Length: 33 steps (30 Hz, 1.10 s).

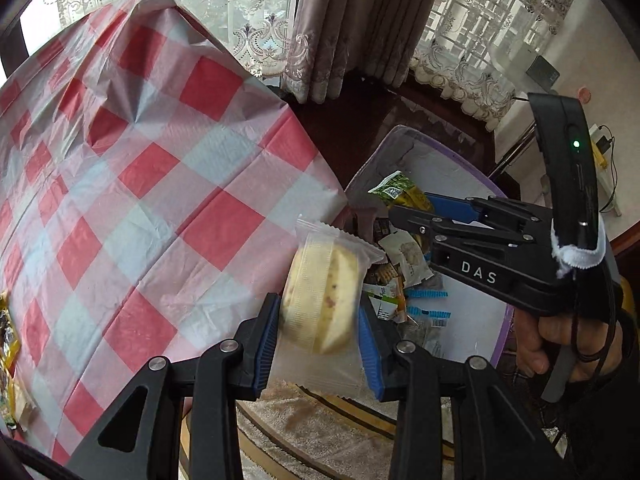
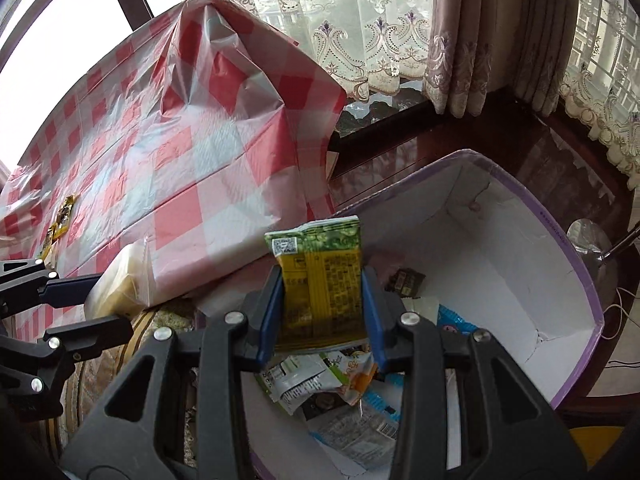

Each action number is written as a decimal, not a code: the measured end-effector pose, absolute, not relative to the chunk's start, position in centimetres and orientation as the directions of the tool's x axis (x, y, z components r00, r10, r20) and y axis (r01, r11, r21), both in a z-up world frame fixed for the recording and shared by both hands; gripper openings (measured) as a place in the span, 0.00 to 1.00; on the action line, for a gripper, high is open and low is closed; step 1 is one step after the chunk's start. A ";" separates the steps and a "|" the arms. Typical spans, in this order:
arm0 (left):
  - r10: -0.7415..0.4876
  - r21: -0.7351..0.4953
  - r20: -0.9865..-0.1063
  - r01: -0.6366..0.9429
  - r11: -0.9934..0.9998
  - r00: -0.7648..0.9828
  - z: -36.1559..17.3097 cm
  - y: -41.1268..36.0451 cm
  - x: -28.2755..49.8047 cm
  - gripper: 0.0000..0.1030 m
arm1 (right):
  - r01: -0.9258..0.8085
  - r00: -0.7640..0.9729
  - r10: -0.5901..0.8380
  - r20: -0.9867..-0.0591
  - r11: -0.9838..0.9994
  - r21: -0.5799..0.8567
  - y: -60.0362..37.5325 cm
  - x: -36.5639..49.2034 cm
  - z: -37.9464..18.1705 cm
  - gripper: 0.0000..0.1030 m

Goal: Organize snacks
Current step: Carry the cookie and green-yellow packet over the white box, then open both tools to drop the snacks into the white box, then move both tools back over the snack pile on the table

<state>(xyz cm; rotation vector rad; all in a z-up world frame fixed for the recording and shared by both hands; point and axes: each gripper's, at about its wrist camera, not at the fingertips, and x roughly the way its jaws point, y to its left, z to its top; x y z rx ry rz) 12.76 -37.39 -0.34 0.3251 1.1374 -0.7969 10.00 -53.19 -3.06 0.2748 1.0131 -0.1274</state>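
Left tongs [image 1: 318, 328] pinch a wrapped cake [image 1: 320, 300] off the counter's [image 1: 140, 168] edge; right tongs [image 2: 322, 308] pinch a green packet [image 2: 320, 276] over the box [image 2: 520, 280]. Dropping step: next, release both inside the box.

Daylight is admitted through the lace curtains [image 2: 348, 20] ahead of both tools; panes behind are blown out to white, worst at the far left. Soft sheen and creased glare are seen on the checked tablecloth [image 1: 168, 168]. Shadows are diffuse. Strong fisheye bending and black vignetting are present at the corners. Mild blur is noted on the near pads [image 1: 266, 344]; distant detail is rendered soft.
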 end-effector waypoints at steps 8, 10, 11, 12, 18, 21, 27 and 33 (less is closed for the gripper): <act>-0.403 -0.220 -0.911 0.727 0.651 0.086 -2.1 -40.5 12.5 0.38 | 0.282 0.506 0.000 -0.862 0.945 0.166 -55.6 9.3 -3.5 0.41; -0.397 -0.219 -0.914 0.725 0.653 0.081 -2.2 -40.7 12.5 0.44 | 0.291 0.498 -0.011 -0.867 0.944 0.155 -55.6 9.4 -3.6 0.44; -0.393 -0.213 -0.915 0.722 0.658 0.088 -2.3 -40.7 12.5 0.50 | 0.294 0.497 -0.013 -0.867 0.943 0.155 -55.6 9.5 -3.6 0.46; -0.393 -0.213 -0.915 0.717 0.664 0.092 -2.3 -40.5 12.5 0.52 | 0.292 0.499 -0.010 -0.867 0.943 0.158 -55.6 9.4 -3.6 0.46; -0.410 -0.221 -0.903 0.679 0.700 0.129 -1.6 -38.9 13.2 0.52 | 0.274 0.499 0.003 -0.867 0.948 0.161 -54.8 10.1 -3.1 0.49; -0.405 -0.198 -0.898 0.667 0.719 0.170 -1.0 -37.9 13.4 0.52 | 0.249 0.502 0.012 -0.865 0.956 0.157 -53.6 10.6 -2.5 0.51; -0.385 -0.161 -0.889 0.619 0.769 0.247 -0.4 -35.1 14.4 0.52 | 0.184 0.518 0.046 -0.854 0.969 0.164 -50.3 11.4 -1.3 0.56; -0.348 -0.133 -0.871 0.515 0.847 0.347 0.0 -30.5 16.2 0.52 | 0.127 0.512 0.083 -0.855 0.977 0.171 -46.0 12.6 -0.8 0.57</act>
